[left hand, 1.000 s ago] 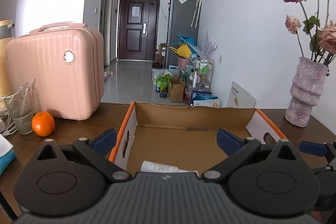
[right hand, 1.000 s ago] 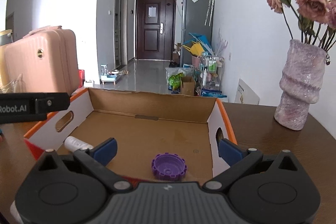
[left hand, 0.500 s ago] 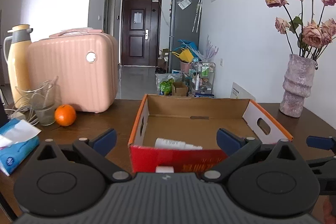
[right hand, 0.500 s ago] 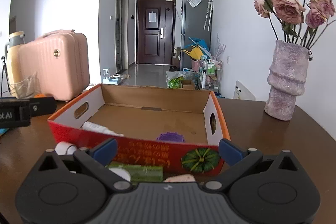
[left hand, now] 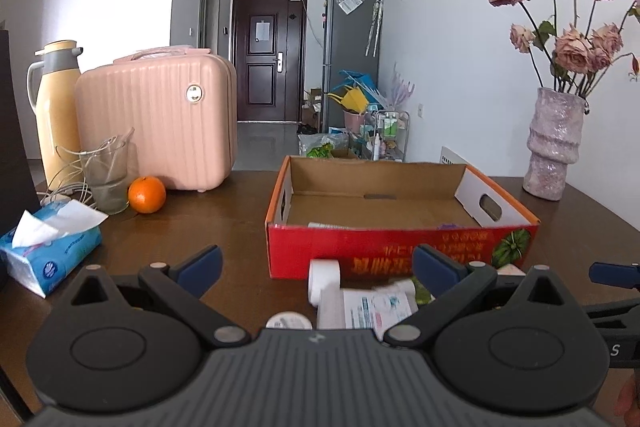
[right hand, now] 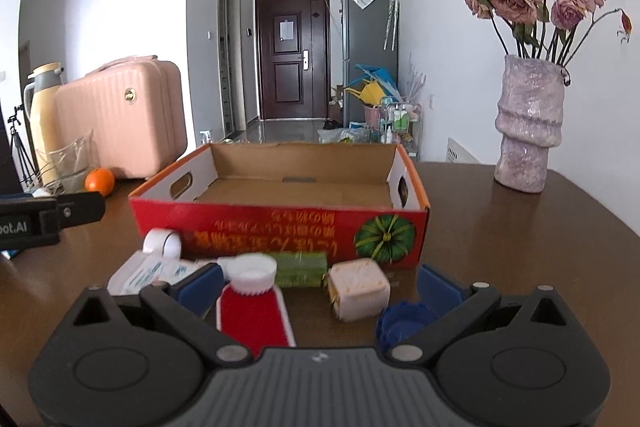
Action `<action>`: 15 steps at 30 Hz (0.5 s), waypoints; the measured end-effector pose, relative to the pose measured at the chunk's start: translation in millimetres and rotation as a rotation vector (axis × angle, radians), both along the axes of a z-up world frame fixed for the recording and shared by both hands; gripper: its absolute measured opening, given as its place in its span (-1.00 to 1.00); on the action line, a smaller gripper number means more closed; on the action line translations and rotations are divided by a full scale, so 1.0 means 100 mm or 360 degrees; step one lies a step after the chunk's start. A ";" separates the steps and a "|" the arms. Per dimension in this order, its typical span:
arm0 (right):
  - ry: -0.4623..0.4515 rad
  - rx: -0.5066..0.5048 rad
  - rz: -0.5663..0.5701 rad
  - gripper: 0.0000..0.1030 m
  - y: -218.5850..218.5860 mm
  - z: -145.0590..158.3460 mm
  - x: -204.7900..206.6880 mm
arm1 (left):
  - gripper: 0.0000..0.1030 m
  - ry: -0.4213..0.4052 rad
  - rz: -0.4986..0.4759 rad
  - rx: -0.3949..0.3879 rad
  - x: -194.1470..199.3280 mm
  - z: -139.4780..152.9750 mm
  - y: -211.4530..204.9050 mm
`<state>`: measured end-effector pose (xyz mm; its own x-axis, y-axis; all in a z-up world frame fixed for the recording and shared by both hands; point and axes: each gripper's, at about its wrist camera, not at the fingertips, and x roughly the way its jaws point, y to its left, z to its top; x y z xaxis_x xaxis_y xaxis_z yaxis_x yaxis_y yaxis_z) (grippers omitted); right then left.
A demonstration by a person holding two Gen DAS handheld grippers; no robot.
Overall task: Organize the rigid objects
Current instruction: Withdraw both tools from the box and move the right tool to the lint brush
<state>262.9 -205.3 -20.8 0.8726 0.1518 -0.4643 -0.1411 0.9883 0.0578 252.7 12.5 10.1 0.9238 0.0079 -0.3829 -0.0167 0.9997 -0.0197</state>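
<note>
- Left gripper point(left hand: 316, 263) is spread wide, holding nothing — white tube point(left hand: 360, 303) lies between its fingers.
- Right gripper point(right hand: 320, 281) is also released, red tube point(right hand: 252, 303) at 6 o'clock of the cardboard box point(right hand: 280, 227), pale cube point(right hand: 358, 289) beside it.

Both grippers have pulled back from over the red cardboard box point(right hand: 280, 223). The red white-capped tube point(right hand: 252, 301), beige block point(right hand: 358, 289) and blue cap point(right hand: 404, 323) now show at 6 o'clock of it.
</note>
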 end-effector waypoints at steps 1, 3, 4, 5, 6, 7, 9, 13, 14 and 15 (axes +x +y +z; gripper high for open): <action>0.0005 -0.0002 0.0002 1.00 0.00 -0.01 -0.03 | 1.00 0.0008 -0.0002 0.0002 -0.03 -0.01 0.00; 0.0010 0.0003 0.0004 1.00 0.00 -0.03 -0.09 | 1.00 0.0017 -0.0006 -0.0002 -0.10 -0.04 0.02; 0.0012 0.0006 0.0008 1.00 -0.01 -0.04 -0.10 | 1.00 0.0024 -0.0009 -0.0007 -0.13 -0.05 0.04; 0.0016 0.0008 0.0012 1.00 -0.01 -0.05 -0.14 | 1.00 0.0031 -0.0008 -0.0010 -0.15 -0.05 0.05; 0.0022 0.0011 0.0017 1.00 -0.01 -0.07 -0.17 | 1.00 0.0039 -0.0007 -0.0014 -0.18 -0.06 0.06; 0.0028 0.0012 0.0022 1.00 0.00 -0.08 -0.20 | 1.00 0.0047 -0.0008 -0.0017 -0.21 -0.08 0.07; 0.0042 0.0006 0.0032 1.00 0.01 -0.11 -0.25 | 1.00 0.0063 -0.0009 -0.0024 -0.25 -0.11 0.10; 0.0063 -0.0007 0.0060 1.00 0.03 -0.16 -0.33 | 1.00 0.0101 -0.0005 -0.0030 -0.33 -0.16 0.16; 0.0071 -0.0013 0.0068 1.00 0.03 -0.17 -0.34 | 1.00 0.0112 -0.0006 -0.0034 -0.34 -0.18 0.17; 0.0082 -0.0021 0.0077 1.00 0.04 -0.19 -0.35 | 1.00 0.0118 -0.0003 -0.0034 -0.34 -0.19 0.19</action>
<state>228.3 -200.9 -39.8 0.8391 0.1871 -0.5108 -0.1862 0.9811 0.0534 218.5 31.1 -8.5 0.8928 -0.0027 -0.4505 -0.0172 0.9990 -0.0401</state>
